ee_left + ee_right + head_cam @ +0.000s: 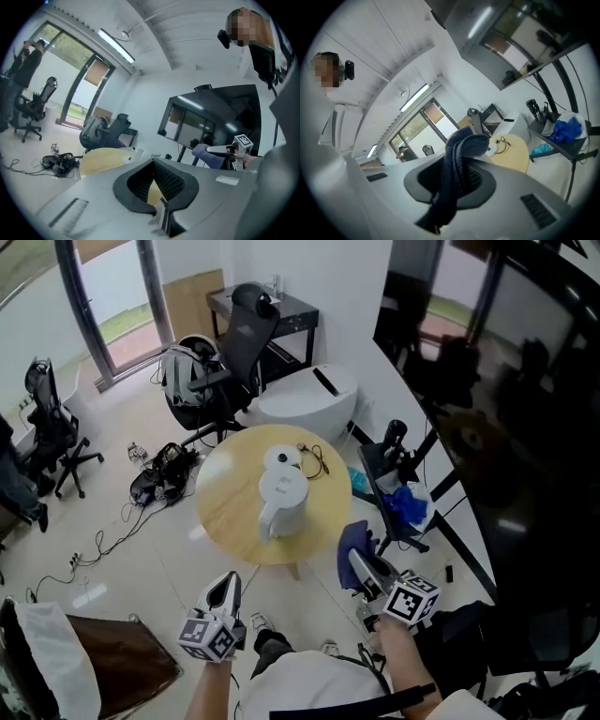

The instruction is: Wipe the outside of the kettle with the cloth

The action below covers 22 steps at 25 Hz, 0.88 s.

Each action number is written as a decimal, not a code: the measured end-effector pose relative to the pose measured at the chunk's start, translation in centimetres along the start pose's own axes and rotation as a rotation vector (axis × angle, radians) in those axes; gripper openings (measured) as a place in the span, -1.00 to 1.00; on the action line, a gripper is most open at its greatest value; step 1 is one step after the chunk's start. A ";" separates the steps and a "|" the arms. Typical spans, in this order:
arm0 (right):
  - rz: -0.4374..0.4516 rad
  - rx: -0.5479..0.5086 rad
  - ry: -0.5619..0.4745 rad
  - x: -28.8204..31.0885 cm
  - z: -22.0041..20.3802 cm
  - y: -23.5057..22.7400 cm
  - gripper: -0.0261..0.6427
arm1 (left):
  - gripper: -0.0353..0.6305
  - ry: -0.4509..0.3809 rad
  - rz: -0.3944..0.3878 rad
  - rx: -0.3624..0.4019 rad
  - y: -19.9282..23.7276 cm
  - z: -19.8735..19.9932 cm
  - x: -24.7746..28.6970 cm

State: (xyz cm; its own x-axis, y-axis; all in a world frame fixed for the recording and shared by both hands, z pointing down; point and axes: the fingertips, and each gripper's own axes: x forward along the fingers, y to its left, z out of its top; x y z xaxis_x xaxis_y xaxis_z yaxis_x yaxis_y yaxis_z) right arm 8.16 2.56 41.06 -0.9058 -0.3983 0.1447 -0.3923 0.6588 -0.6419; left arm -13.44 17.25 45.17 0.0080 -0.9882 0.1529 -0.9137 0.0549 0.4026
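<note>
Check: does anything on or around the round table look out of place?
Nothing spilled or tipped. The kettle stands upright on the table; only the cable tangle on the floor beside it looks untidy.

The head camera looks steeply down from high up, the desk (230,507) mid-frame. Close below, the left tool (228,582) at 7 o'clock and right tool (360,562) at 5 o'clock each carry a camera just behind the jaws, facing nearly level. All three views share the desk; the left tool view catches the right tool.
</note>
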 end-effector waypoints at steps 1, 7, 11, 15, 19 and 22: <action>0.012 0.008 0.001 -1.5 -0.3 -0.3 -0.73 | -0.87 -0.020 0.018 -0.012 -1.5 0.0 -0.5; 0.031 0.104 0.038 -8.2 -5.3 -2.8 -0.72 | -0.87 -0.015 0.096 0.011 -10.5 -2.6 -3.3; 0.090 0.072 0.049 -8.8 -5.5 -0.9 -0.72 | -0.87 -0.021 0.181 0.036 -12.8 -2.6 -6.2; 0.084 -0.046 0.099 -9.1 -5.6 1.0 -0.73 | -0.87 -0.018 0.214 0.068 -14.1 -2.2 -7.9; 0.084 -0.099 0.085 -9.8 -6.2 3.6 -0.73 | -0.87 -0.032 0.214 0.082 -14.3 -2.2 -9.2; 0.066 -0.085 0.080 -10.7 -8.3 5.7 -0.73 | -0.87 -0.028 0.196 0.073 -14.0 -2.6 -10.7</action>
State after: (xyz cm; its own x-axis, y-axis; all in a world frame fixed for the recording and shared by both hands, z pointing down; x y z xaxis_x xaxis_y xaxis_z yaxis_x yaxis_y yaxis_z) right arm 14.29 15.91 42.12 -0.9385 -0.3025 0.1664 -0.3409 0.7350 -0.5862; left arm 0.30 27.45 40.29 -0.1835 -0.9633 0.1961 -0.9237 0.2372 0.3010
